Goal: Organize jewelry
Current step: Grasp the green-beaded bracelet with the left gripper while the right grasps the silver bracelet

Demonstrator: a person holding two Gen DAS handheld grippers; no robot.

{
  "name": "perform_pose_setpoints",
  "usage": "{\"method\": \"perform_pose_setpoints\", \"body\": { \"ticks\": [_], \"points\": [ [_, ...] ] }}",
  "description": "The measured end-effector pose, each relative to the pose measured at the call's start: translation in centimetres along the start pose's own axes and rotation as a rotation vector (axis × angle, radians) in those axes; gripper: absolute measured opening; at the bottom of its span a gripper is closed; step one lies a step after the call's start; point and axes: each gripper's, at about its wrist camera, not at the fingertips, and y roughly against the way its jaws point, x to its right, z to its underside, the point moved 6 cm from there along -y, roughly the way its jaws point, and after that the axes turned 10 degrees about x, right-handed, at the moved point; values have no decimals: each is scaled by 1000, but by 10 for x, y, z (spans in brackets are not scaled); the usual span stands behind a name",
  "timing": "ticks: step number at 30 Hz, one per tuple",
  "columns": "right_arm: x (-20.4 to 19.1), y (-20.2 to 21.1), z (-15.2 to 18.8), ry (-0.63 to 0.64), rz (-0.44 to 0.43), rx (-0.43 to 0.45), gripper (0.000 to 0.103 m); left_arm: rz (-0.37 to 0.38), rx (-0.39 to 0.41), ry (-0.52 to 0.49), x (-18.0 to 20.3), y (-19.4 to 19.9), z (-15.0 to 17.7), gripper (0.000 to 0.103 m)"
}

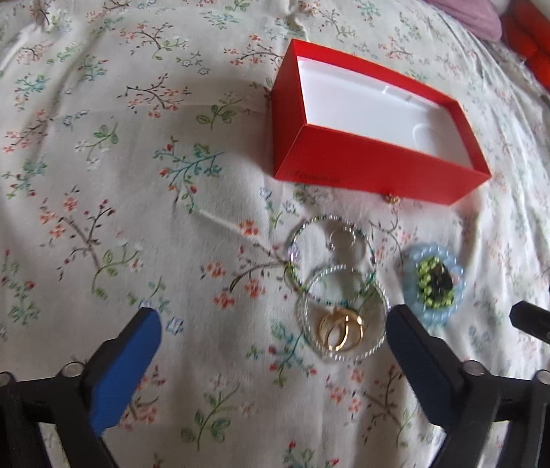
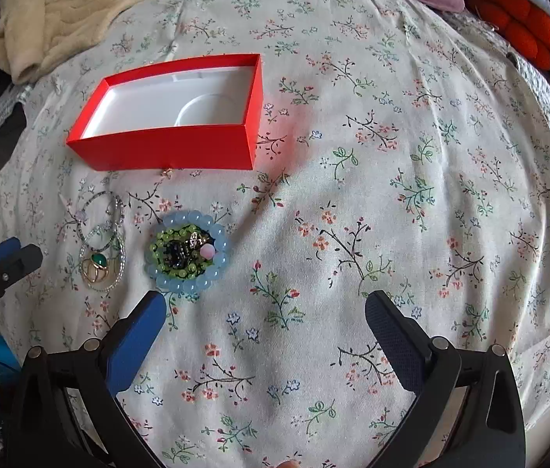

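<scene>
1. Jewelry lies in a loose cluster on the floral sheet [image 1: 119, 156], just ahead of the left gripper [image 1: 275, 335], whose jaws are spread wide and hold nothing.
2. Gold rings [image 1: 341, 333] sit inside a twisted silver bangle [image 1: 345, 314], which overlaps a second bangle [image 1: 329, 243]; closing on one would likely drag or scatter the others.
3. Thin metal on soft, wrinkled cloth may slip from the pads or sink into a fold.
4. Right gripper [image 2: 265, 319] is also wide and empty, over bare sheet; the blue bead bracelet [image 2: 187, 255], with smaller beads heaped inside it, lies just ahead of its left finger, so a lift could spill them.
5. Farther out, the red box [image 1: 372, 163] stands open and empty, with one tiny gold piece [image 1: 393, 197] at its near wall, easily overlooked.
</scene>
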Motion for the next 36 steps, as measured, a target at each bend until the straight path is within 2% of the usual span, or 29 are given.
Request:
{"method": "perform_pose_setpoints", "body": {
  "ticks": [5, 7, 8, 10, 14, 19, 28, 36],
  "points": [
    [7, -11, -10, -67, -35, -19, 94, 23, -12, 22, 6, -24, -7, 75],
    [9, -16, -13, -100, -49, -28, 91, 35, -23, 31, 9, -33, -9, 62],
    [9, -18, -14, -113, -55, -32, 90, 35, -31, 33, 11, -38, -9, 58],
    [9, -22, -16, -135, -66, -41, 89, 12, -40, 29, 13, -47, -9, 47],
    [3, -28, -18, -147, -81, -51, 88, -26, -29, 12, 17, -57, -12, 33],
    [-5, -31, -18, -129, -90, -50, 87, -40, -24, -2, 23, -60, -12, 2],
    [-21, -26, -18, -90, -125, -39, 79, -11, 18, -7, 28, -38, -15, 1],
    [-57, -23, -17, -54, -224, -54, 58, -6, 87, 10, 11, 0, -19, 1]
  ]
}}
